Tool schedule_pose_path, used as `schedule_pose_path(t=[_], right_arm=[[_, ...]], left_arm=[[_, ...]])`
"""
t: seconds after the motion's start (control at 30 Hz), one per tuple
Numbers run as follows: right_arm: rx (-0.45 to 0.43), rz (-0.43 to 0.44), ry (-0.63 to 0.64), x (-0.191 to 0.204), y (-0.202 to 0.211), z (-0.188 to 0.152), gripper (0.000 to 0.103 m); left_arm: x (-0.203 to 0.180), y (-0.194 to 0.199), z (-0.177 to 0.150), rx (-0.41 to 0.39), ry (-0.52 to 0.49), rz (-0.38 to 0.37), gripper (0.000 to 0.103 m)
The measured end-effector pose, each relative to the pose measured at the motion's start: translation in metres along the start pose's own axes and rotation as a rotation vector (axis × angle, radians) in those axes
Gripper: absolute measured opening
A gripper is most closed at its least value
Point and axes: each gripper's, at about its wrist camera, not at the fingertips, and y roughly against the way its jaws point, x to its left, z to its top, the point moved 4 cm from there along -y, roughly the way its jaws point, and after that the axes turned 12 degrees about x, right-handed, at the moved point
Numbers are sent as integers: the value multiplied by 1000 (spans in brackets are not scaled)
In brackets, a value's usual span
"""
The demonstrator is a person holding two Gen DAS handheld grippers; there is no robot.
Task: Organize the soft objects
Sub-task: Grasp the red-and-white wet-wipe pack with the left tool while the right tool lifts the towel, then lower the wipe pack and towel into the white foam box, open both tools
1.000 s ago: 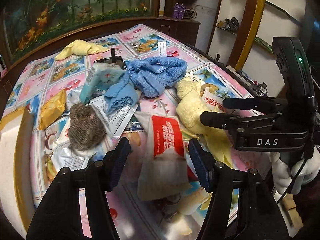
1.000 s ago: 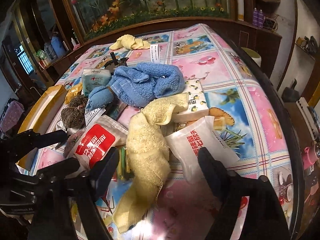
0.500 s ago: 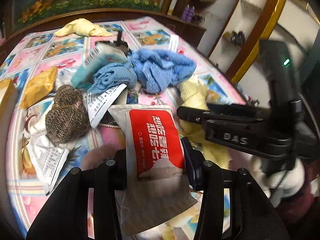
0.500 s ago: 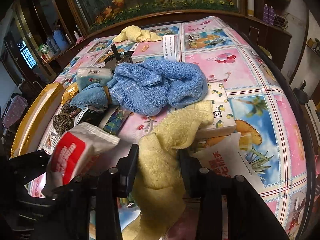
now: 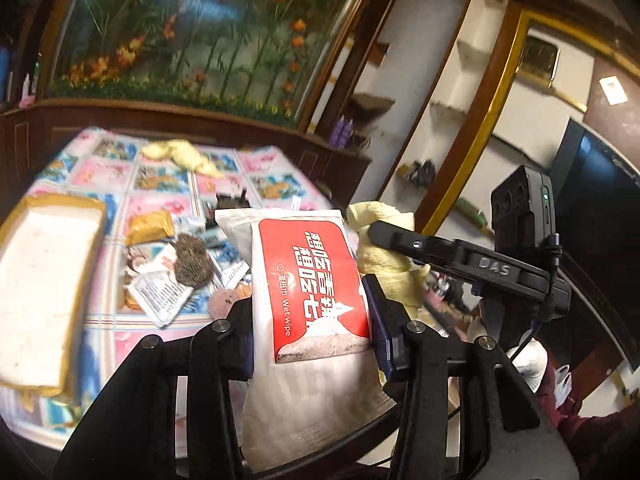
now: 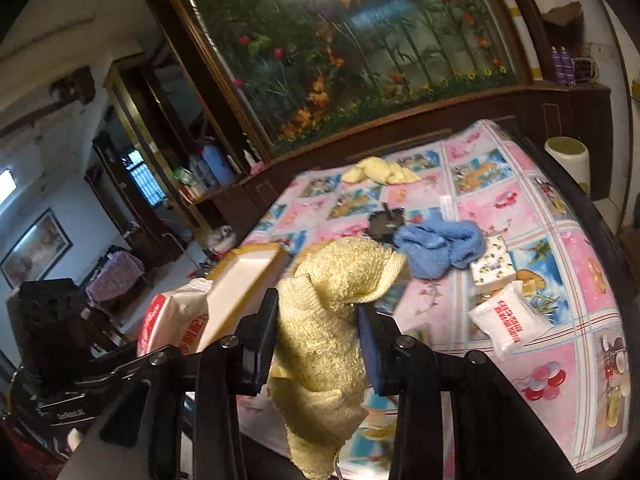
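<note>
Wet-wipe pack [image 5: 308,292], white with red label: clamped upright between the pads of the left gripper [image 5: 310,344], raised clear of the tablecloth [image 5: 160,176]. Yellow towel [image 6: 328,320]: pinched in the right gripper [image 6: 316,344], ends drooping above and below its jaws. Beyond the right gripper, on the cloth: blue towel [image 6: 440,246], second wipe pack [image 6: 510,318], another yellow cloth [image 6: 380,172]. Left of both grippers: a white tray [image 5: 40,300], blurred, possibly foam.

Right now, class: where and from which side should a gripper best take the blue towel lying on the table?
Probably from above, pinching the raised bunched fold at the middle of the blue towel. It lies crumpled in a heap with no flat edge free, and a tissue pack sits close along one side.
</note>
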Motion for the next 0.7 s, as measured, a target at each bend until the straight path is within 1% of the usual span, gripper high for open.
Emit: schedule_pose_path(t=[0.1,0.2,0.23,0.33,0.37,0.4,0.47,0.5,0.53,0.6,0.67,0.7], right_arm=[[-68,106,61,43,35,9,37],[-121,219,121,83,65,27,37],[-131,263,143,95,73,36,37],[-156,357,201,132,92,72,37],[-155,382,221,145,95,91,37],[-154,395,242,157,95,109,37],[-151,389,281,180,86,144,37],[-145,377,291,190,75,161,37],[-129,369,291,197,60,175,37],[-71,363,280,206,23,188,37],[33,344,242,203,-35,189,37],[94,328,213,196,-72,185,37]], left_arm=[[-2,49,10,-85,1,-5,44],[2,105,32,-179,14,0,44],[4,122,42,-208,12,16,44],[12,173,82,-288,-4,102,44],[16,183,96,-301,-9,142,44],[20,191,112,-309,-16,202,44],[33,192,145,-308,-40,341,44],[41,186,158,-292,-48,397,44],[54,177,171,-260,-46,446,44],[89,146,183,-201,-9,484,44],[130,109,181,-139,41,486,44],[149,93,178,-115,59,479,44]])
